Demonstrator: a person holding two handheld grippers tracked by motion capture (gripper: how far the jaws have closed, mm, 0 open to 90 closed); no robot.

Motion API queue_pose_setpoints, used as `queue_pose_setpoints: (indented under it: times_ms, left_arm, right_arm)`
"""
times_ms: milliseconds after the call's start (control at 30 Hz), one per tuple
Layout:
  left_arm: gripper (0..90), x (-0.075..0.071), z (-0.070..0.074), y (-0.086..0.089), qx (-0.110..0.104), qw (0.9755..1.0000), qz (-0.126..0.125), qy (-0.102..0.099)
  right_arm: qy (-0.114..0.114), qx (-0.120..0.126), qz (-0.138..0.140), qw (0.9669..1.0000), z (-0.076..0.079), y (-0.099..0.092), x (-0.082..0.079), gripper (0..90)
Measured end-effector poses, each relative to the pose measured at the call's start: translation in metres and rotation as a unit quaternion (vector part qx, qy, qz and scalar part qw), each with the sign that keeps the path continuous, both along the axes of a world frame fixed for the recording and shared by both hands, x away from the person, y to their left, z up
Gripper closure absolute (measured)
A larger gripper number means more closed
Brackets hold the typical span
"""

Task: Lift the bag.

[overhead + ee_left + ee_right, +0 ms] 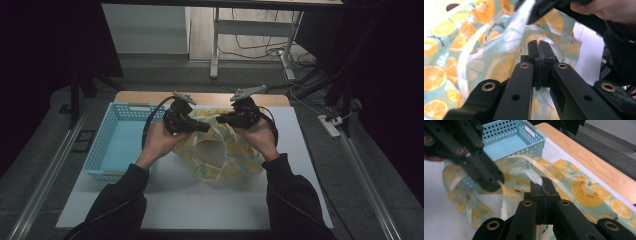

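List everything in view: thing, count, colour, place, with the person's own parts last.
fruit-print bag: 1, pale green with orange slices, on the white board, top edge lifted
basket: 1, light blue, perforated, left of the bag
white board: 1, white, covers the table
table: 1, wood, edge shows behind the board
power strip: 1, white, floor at right
left claw: 1, black, shut on the bag's edge
right claw: 1, black, shut on the bag's clear rim
hands: 2, sleeves black

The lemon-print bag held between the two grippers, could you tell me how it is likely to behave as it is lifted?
Probably floppy: the lemon-print bag sags and creases below the left gripper and right gripper. Likely light, since pinches on its thin rim carry it. Its glossy film looks somewhat slippery.
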State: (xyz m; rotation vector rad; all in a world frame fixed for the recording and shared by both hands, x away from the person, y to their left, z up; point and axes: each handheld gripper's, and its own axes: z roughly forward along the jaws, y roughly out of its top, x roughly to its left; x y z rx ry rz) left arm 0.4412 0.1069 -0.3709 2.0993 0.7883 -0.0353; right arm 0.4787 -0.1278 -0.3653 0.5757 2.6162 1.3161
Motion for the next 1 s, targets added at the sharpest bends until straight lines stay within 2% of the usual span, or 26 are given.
queue_pose_setpoints:
  times_ms: [400,633,1000]
  left_arm:
    - [89.9,0.010,0.036,0.010,-0.028,0.9994,0.007,-0.017]
    - [89.9,0.015,0.053,0.016,-0.051,0.9983,0.009,-0.026]
    - [89.9,0.016,0.083,0.021,-0.075,0.9960,0.012,-0.047]
  right_arm:
    - [-0.017,0.015,0.002,0.9997,0.027,-0.001,-0.001,89.5]
    - [-0.019,0.024,0.005,0.9995,0.043,-0.002,0.000,89.6]
    - [-0.037,0.041,0.004,0.9985,0.075,-0.008,-0.002,89.6]
